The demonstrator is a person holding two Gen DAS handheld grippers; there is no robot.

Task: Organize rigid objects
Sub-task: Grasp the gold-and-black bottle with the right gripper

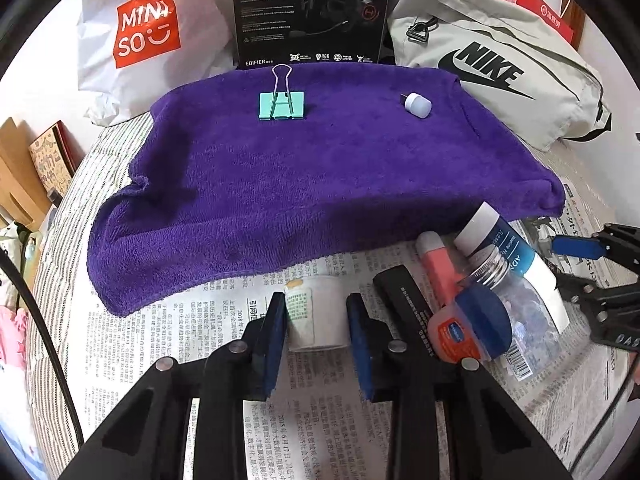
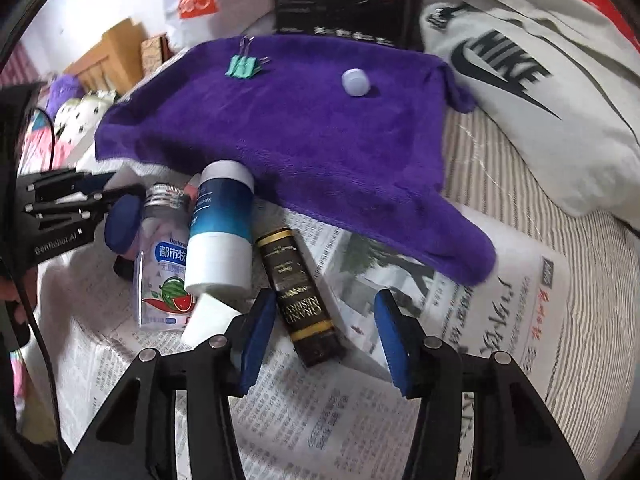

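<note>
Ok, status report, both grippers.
Left gripper shut on white jar. Right gripper open astride black-gold box, not gripping. Blue-white bottle crowds its left.

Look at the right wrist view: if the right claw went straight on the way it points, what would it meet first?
Most likely the black and gold box lying on the newspaper, between the open fingers of the right claw and nearer the left one. Depth is uncertain; it could touch paper beside the box.

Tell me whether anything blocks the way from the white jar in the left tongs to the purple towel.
Nothing visible does. The white jar sits between the left tongs, and only bare newspaper lies between it and the purple towel. The cluttered bottles lie off to its right.
</note>
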